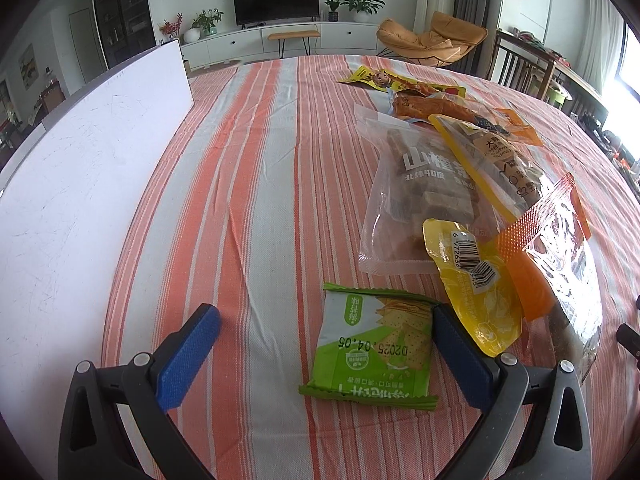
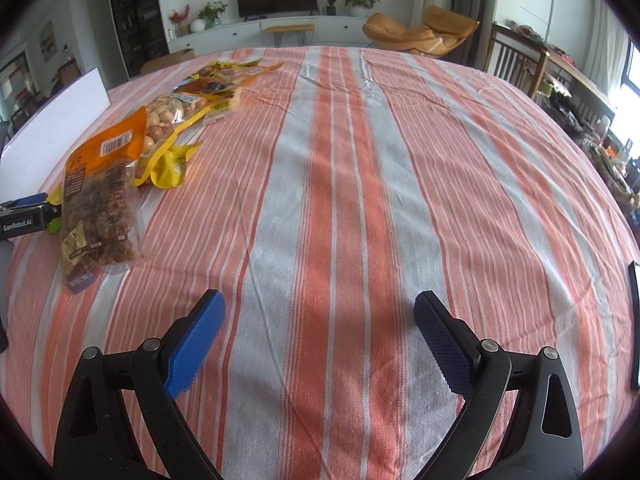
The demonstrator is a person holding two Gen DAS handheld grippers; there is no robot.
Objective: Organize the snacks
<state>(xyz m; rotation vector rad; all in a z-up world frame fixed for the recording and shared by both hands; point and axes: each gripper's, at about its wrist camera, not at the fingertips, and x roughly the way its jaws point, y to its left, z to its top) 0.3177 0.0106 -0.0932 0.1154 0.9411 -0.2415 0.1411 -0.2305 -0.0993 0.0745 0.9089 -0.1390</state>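
Crinkly green cracker packet (image 1: 370, 344) lies between the wide left claw (image 1: 326, 322); right claw (image 2: 320, 312) gapes over striped woven cloth (image 2: 360, 200).

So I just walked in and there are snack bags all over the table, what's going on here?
A person holding a gripper in each hand is sorting snacks on a striped tablecloth. The left gripper is open around a green cracker packet, its right finger touching the packet's edge, nothing clamped. The right gripper is open over bare cloth, holding nothing. The other bags, including a clear bag of brown cubes and a yellow pouch, lie in a loose pile. A white board stands at the left.
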